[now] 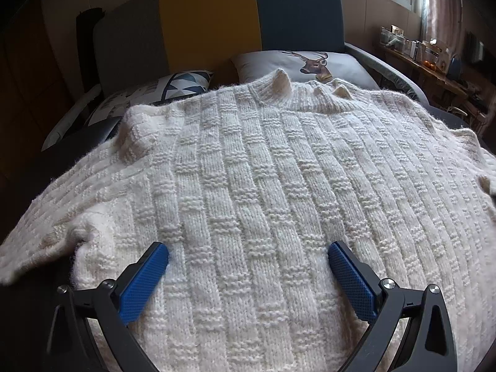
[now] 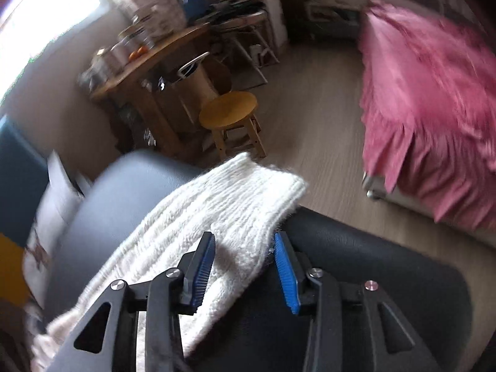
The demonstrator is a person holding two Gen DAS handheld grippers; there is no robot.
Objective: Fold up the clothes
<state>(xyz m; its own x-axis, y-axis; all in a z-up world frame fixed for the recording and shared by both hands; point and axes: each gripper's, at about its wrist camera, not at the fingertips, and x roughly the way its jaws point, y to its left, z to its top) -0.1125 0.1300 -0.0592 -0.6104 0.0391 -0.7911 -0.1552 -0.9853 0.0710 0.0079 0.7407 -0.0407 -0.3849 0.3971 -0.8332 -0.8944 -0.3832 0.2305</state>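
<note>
A cream knitted sweater [image 1: 263, 186] lies spread flat on the dark sofa bed, neck towards the pillows. My left gripper [image 1: 248, 254] is open wide just above its lower body, blue pads apart, holding nothing. In the right wrist view, one sleeve of the sweater [image 2: 223, 217] runs out over the dark cushion [image 2: 372, 263] to its cuff near the edge. My right gripper [image 2: 245, 248] is open, its jaws standing either side of the sleeve near the cuff, not closed on it. This view is motion-blurred.
Two pillows, a deer-print one [image 1: 303, 65] and a triangle-print one [image 1: 161, 91], lie against the yellow and blue headrest [image 1: 210, 21]. A wooden stool [image 2: 229, 111], a cluttered wooden table [image 2: 148, 65] and a pink throw over furniture [image 2: 434, 108] stand on the floor beyond the sofa edge.
</note>
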